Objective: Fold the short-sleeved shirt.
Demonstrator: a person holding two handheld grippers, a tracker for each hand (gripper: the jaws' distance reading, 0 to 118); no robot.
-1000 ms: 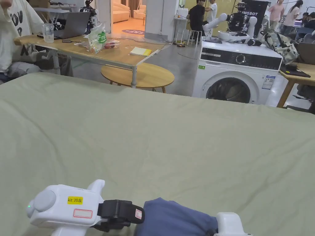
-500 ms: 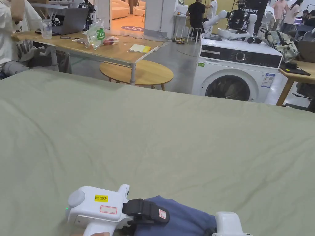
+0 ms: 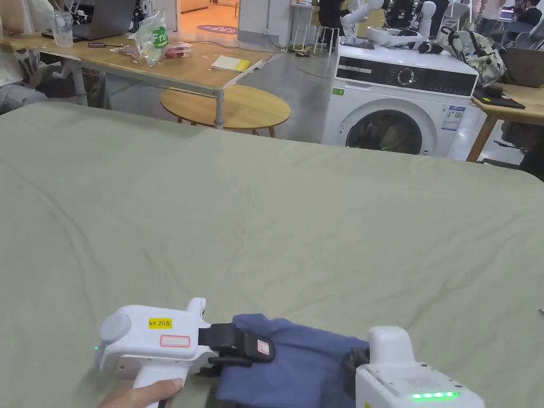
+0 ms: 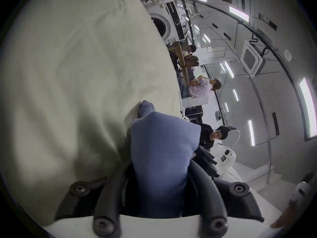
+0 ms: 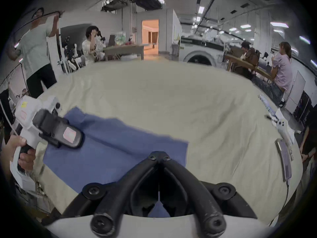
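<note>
The blue short-sleeved shirt [image 3: 303, 366] lies crumpled at the near edge of the pale green bed sheet [image 3: 276, 212]. My left gripper [image 3: 255, 353] reaches in from the left and is shut on the shirt's left end. In the left gripper view, bunched blue cloth [image 4: 159, 147] fills the gap between the jaws of the left gripper [image 4: 159, 164]. My right gripper [image 5: 159, 156] has its tips together on the near right edge of the shirt [image 5: 111, 147], with cloth showing between the jaws. In the head view, the right gripper [image 3: 355, 361] is at the bottom right.
The sheet stretches wide and bare beyond the shirt. A phone [image 5: 283, 159] and small white items [image 5: 283, 126] lie near the bed's right edge. Past the far edge stand a washing machine [image 3: 393, 111], a round wooden table [image 3: 228, 109] and a desk [image 3: 175, 69]. Several people sit or stand around.
The head camera has tipped down. The left gripper has shifted right along the shirt, and both grippers with the shirt sit a little farther onto the bed.
</note>
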